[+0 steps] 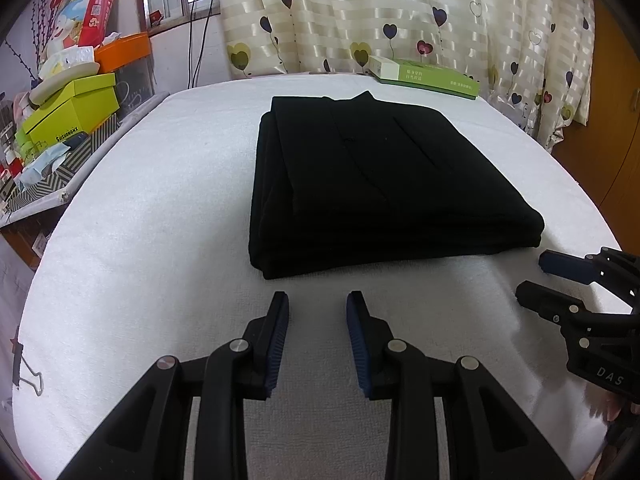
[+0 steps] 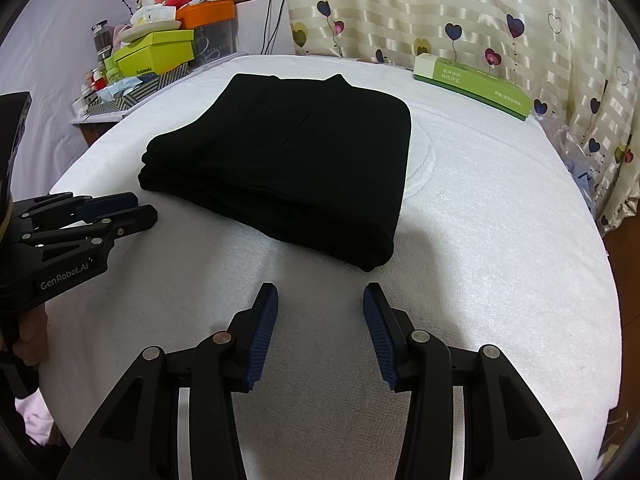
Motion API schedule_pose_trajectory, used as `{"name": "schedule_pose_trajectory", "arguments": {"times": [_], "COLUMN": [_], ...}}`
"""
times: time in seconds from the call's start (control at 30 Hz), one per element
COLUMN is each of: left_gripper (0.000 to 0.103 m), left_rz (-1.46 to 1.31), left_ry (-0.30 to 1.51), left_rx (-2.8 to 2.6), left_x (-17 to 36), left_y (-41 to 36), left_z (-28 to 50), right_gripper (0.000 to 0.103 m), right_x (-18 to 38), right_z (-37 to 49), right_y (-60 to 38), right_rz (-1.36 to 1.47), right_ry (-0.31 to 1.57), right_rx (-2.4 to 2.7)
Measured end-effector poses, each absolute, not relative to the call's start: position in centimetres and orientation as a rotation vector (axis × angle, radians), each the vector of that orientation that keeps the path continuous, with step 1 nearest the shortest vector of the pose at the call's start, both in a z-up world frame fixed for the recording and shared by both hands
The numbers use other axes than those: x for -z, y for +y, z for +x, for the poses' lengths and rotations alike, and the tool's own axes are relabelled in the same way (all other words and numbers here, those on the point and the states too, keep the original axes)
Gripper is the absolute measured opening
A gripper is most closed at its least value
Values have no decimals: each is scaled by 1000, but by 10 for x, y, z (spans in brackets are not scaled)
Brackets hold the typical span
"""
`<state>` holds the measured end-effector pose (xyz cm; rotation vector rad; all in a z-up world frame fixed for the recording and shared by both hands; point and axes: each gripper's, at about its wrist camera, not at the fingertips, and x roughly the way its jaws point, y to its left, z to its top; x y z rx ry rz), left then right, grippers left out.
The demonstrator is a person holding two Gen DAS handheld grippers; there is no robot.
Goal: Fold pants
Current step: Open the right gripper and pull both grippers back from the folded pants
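Note:
Black pants (image 1: 380,184) lie folded into a thick, neat rectangle on the white towel-covered table (image 1: 160,208); the same stack of pants (image 2: 288,168) shows in the right wrist view. My left gripper (image 1: 317,304) hovers open just short of the stack's near edge, nothing between its fingers. My right gripper (image 2: 320,296) is also open and empty, near the stack's near right corner. In the left view the right gripper (image 1: 532,278) enters from the right, beside the pants. In the right view the left gripper (image 2: 142,208) enters from the left, next to the stack.
A green and white box (image 1: 424,76) lies at the table's far edge before a heart-patterned curtain (image 1: 400,12). A cluttered shelf with a lime box (image 1: 72,110) and orange tray stands to the left. A binder clip (image 1: 28,376) holds the towel at the left edge.

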<state>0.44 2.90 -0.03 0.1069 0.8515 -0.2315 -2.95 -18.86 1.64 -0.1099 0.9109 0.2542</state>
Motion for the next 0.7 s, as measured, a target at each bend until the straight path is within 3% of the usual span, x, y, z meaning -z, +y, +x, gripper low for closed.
{"name": "schedule_pose_trajectory", "arguments": {"times": [0.7], "left_gripper": [33], "left_rz": [108], "left_ry": [850], "left_rx": [231], "left_x": [1], "left_y": [29], "left_z": [4], "right_gripper": [46], "right_x": [-16], "right_z": [-29], "right_y": [-189], "right_rz": [-111], "right_ry": [910], "right_rx": [-259]}}
